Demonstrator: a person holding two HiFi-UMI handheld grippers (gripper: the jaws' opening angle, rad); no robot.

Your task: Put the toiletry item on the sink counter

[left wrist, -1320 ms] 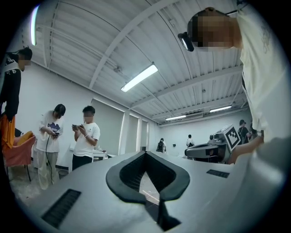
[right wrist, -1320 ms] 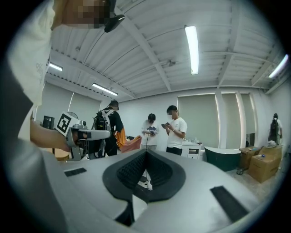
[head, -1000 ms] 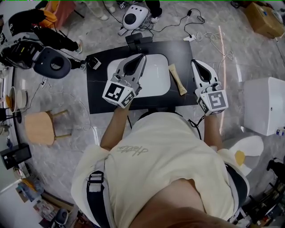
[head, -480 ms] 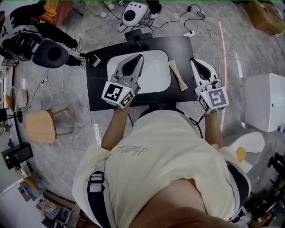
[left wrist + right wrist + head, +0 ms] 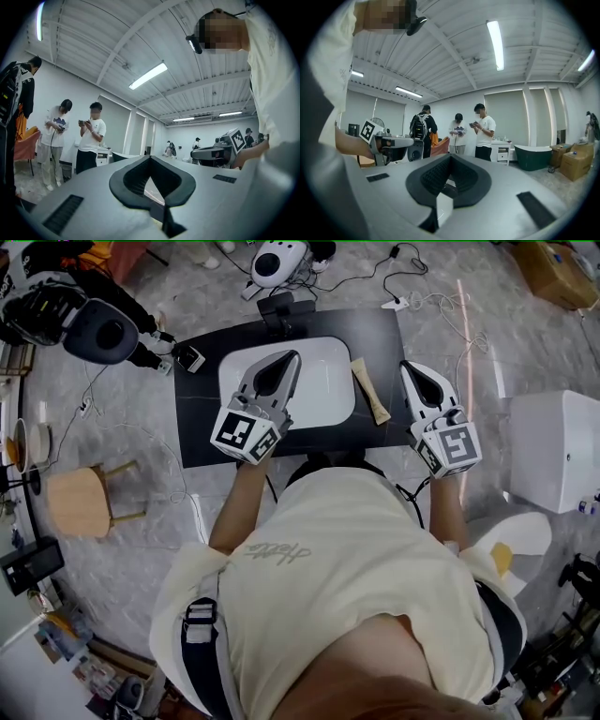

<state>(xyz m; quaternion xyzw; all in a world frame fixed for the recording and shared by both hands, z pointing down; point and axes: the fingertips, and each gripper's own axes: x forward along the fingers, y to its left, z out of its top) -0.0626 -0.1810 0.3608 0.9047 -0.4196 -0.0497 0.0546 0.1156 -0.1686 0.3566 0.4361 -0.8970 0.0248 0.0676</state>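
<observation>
The toiletry item, a slim tan tube [image 5: 368, 390], lies on the black sink counter [image 5: 197, 427] just right of the white basin [image 5: 333, 395]. My left gripper [image 5: 289, 356] hangs over the basin's left half, shut and holding nothing. At the counter's right edge my right gripper [image 5: 409, 367] is a short way right of the tube, also shut and empty. Both gripper views point up at the ceiling; in them the left gripper [image 5: 150, 158] and right gripper [image 5: 450, 156] show jaws meeting at the tips with nothing between. Neither gripper view shows the tube.
A black faucet [image 5: 286, 307] stands at the counter's back edge. A white fixture [image 5: 553, 451] sits to the right, a wooden stool [image 5: 80, 502] to the left, and cables [image 5: 441, 320] lie on the floor behind. Several people [image 5: 483, 131] stand across the room.
The head view has shifted a little, so the counter sits slightly higher and further left in frame. Both grippers and the tube keep their places relative to the counter.
</observation>
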